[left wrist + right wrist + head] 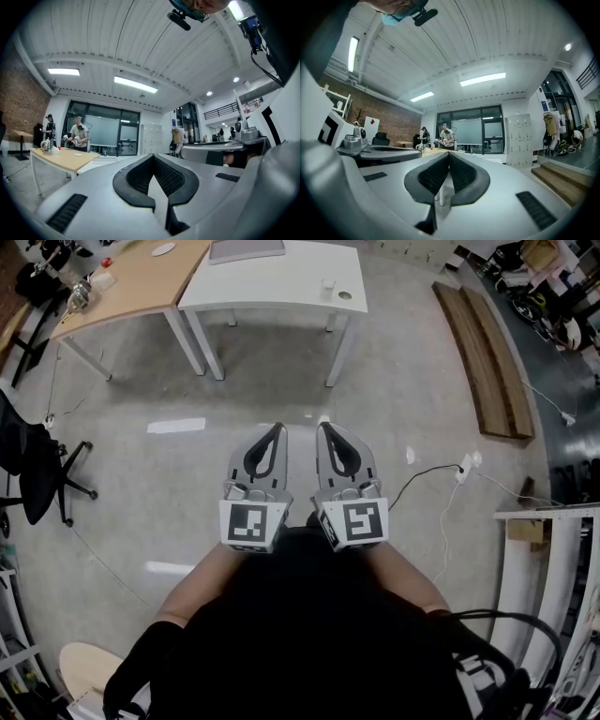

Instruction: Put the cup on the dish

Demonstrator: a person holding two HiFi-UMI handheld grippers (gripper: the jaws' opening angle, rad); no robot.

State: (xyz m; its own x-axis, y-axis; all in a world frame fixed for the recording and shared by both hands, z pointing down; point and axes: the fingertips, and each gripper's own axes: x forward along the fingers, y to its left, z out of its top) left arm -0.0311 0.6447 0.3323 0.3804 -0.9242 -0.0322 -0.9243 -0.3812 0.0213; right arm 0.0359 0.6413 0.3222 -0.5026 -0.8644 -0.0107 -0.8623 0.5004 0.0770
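Left tongs [277,427] and right tongs [322,426] are clenched, empty. Well ahead of them, the small pale translucent cup [327,287] looks light, stiff and slippery; grip across its wall.

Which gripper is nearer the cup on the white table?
Right. The right gripper points almost straight at the cup; the left gripper sits beside it, further left.
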